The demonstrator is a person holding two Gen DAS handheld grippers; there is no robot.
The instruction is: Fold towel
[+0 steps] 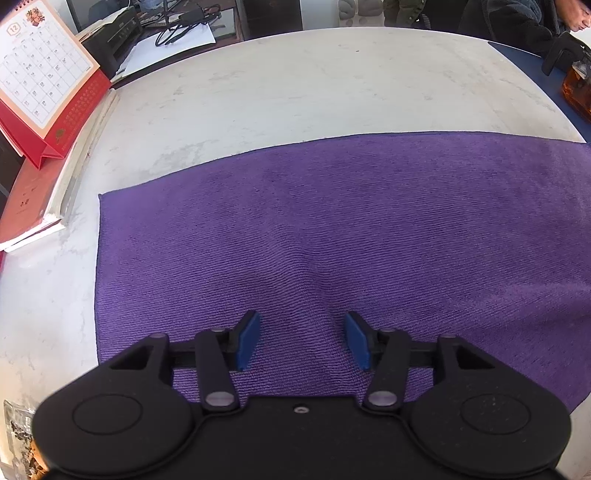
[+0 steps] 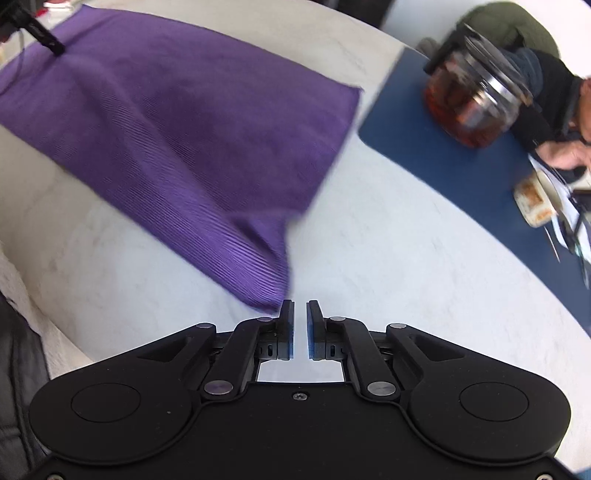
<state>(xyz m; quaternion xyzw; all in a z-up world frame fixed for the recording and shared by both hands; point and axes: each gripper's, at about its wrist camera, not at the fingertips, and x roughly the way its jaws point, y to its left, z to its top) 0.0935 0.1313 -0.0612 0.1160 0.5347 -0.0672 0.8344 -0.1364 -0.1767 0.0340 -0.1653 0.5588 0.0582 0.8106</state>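
Purple towel (image 1: 332, 229) lies flat on the white table (image 1: 295, 81). Left gripper (image 1: 302, 338) hovers over its near edge, jaws spread, likely lining up a pinch. Right gripper (image 2: 300, 326) sits by the lifted corner, jaws nearly together, nothing visibly between them.

You are working in an office or shared workroom rather than a kitchen. To your left a red desk calendar (image 1: 44, 70) stands on a thick book (image 1: 55, 184), with loose papers (image 1: 173, 44), black cables (image 1: 184, 20) and a dark boxy device (image 1: 110, 40) behind them. Your surface is a pale, scuffed table (image 1: 295, 81). On the right a blue mat (image 2: 461, 173) carries a glass teapot (image 2: 469, 107) of brown tea, and a person (image 2: 554, 122) sits bent over papers.
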